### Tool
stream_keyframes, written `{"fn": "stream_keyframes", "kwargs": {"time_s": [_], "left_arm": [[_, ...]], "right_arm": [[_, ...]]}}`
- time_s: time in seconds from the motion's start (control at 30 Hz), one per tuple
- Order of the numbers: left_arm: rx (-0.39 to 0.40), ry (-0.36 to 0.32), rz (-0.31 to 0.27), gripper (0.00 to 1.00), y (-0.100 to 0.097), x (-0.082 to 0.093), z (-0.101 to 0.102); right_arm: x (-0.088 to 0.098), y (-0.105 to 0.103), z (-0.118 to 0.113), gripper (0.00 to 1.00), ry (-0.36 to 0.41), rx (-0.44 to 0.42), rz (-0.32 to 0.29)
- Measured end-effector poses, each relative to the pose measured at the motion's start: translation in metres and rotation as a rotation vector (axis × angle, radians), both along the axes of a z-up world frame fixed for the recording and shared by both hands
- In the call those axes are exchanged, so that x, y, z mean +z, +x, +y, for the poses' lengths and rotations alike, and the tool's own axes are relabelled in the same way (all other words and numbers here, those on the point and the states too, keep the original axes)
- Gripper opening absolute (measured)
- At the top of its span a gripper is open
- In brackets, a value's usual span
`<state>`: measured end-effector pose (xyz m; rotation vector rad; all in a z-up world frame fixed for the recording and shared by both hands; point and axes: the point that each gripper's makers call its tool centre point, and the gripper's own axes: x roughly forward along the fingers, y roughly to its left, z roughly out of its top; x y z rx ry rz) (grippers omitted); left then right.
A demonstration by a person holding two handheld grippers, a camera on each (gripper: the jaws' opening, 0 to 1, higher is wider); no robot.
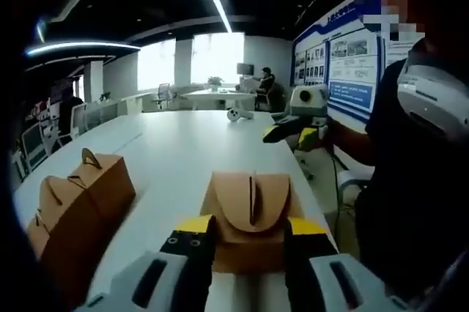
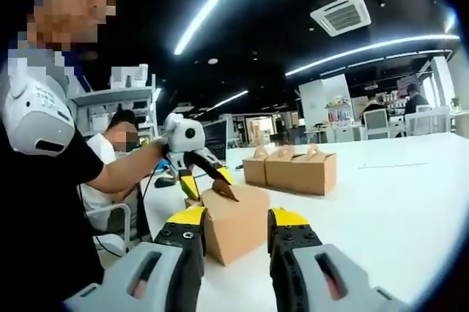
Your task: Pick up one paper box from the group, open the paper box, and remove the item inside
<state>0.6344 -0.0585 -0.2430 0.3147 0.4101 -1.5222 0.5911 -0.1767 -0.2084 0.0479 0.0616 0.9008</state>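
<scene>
White and wide, the bench (image 1: 176, 143) runs back toward bright windows under ceiling strip lights, in an open office.

From my left gripper view, the paper box (image 1: 249, 218) sits just beyond my left hand-held gripper (image 1: 250, 242), its curved handle flaps standing up and closed. My yellow-tipped jaws stand one on either side of the box's near end, spread wide; I judge them released, though I cannot tell whether the pads touch the card. To the left of that box stands the group of other boxes (image 1: 77, 206), well apart from it. Past the box, to its right, my right hand-held gripper (image 1: 293, 132) hangs in the air.

From my right gripper view, the same paper box (image 2: 234, 220) stands between my right hand-held gripper's (image 2: 234, 235) jaws, which are parted and hold nothing firmly that I can see. At the box's far side my left hand-held gripper (image 2: 205, 173) points down at the handle flap. The group of boxes (image 2: 293, 169) stands behind it, near the middle of the bench.

The risks, as I judge them: squeezing the thin card too hard would crush the box and whatever is inside; pulling the flap with the body unsteadied would drag the light box along the bench or tip it; and a tugged flap could tear rather than unhook.
</scene>
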Motion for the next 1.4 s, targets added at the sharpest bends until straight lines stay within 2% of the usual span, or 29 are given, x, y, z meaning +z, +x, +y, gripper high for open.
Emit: {"fn": "stream_keyframes", "kwargs": {"time_s": [0.13,0.27,0.4,0.6,0.67,0.9,0.97,1.03,1.13,1.23,1.4], "left_arm": [[-0.009,0.005,0.006,0.38,0.0,-0.001,0.0],[-0.013,0.004,0.013,0.38,-0.001,-0.001,0.0],[-0.017,0.012,0.014,0.38,-0.001,-0.001,0.0],[-0.018,0.012,0.012,0.38,-0.002,-0.001,0.0],[-0.019,0.013,0.012,0.38,-0.002,-0.001,0.0],[-0.026,0.011,0.015,0.38,-0.002,-0.001,0.0],[-0.025,0.008,0.014,0.38,-0.002,-0.001,0.0],[-0.023,0.008,0.012,0.38,-0.002,-0.001,0.0],[-0.025,0.01,0.014,0.38,-0.002,-0.001,-0.001],[-0.03,0.009,0.015,0.38,-0.002,-0.001,-0.001],[-0.033,-0.007,0.018,0.37,-0.002,-0.001,-0.001]], "right_arm": [[0.009,-0.003,0.006,0.32,-0.082,-0.023,-0.079],[0.014,-0.007,0.016,0.3,-0.139,-0.037,-0.131],[0.016,-0.015,0.044,0.27,-0.214,-0.025,-0.189],[0.005,-0.022,0.084,0.19,-0.422,0.02,-0.33],[0.001,-0.019,0.088,0.16,-0.473,0.013,-0.354],[0.0,-0.006,0.094,0.16,-0.693,-0.039,-0.517],[-0.003,-0.006,0.099,0.16,-0.748,-0.029,-0.555],[-0.006,-0.006,0.104,0.15,-0.795,-0.015,-0.575],[-0.012,-0.001,0.105,0.14,-0.866,-0.024,-0.558],[-0.015,0.0,0.107,0.14,-0.883,-0.019,-0.533],[-0.017,0.003,0.107,0.12,-1.004,-0.022,-0.53]]}}
